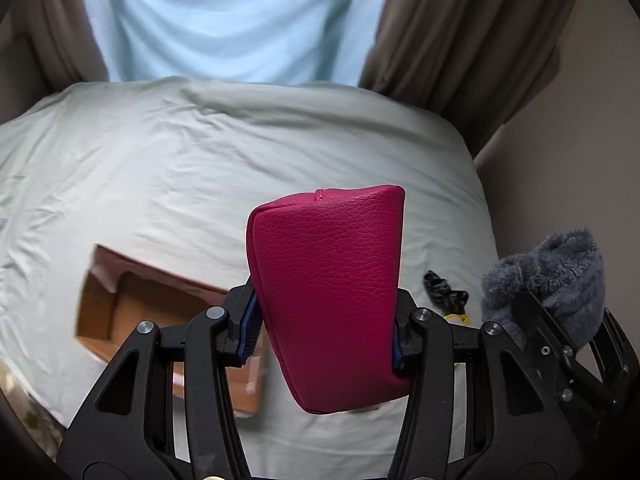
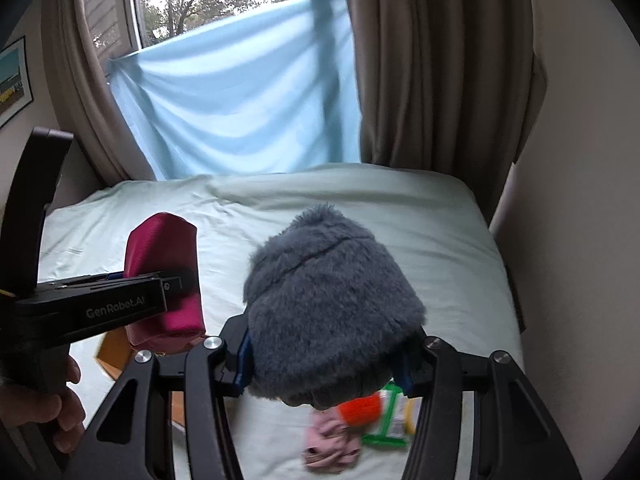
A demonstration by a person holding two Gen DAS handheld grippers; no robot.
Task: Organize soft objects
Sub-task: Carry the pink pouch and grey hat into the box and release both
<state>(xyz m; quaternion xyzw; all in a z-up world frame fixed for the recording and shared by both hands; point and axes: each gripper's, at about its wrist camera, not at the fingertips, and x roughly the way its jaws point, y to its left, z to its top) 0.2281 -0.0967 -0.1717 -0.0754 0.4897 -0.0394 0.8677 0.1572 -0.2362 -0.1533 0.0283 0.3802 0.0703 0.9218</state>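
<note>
My left gripper (image 1: 324, 332) is shut on a magenta leather pouch (image 1: 328, 296) and holds it above the pale green bed sheet (image 1: 160, 168). The pouch also shows in the right wrist view (image 2: 164, 276), with the left gripper (image 2: 176, 284) clamped across it. My right gripper (image 2: 324, 364) is shut on a fluffy grey pouch (image 2: 332, 316), held above the bed; it shows at the right of the left wrist view (image 1: 556, 280). An open cardboard box (image 1: 132, 312) lies on the sheet below and left of the magenta pouch.
On the sheet under the right gripper lie a pink cloth (image 2: 332, 440), an orange item (image 2: 360, 410) and a green-and-white packet (image 2: 394, 416). A black scrunchie (image 1: 444, 286) lies on the sheet. Brown curtains (image 2: 432, 80) and a light blue cloth (image 2: 240, 112) hang behind the bed.
</note>
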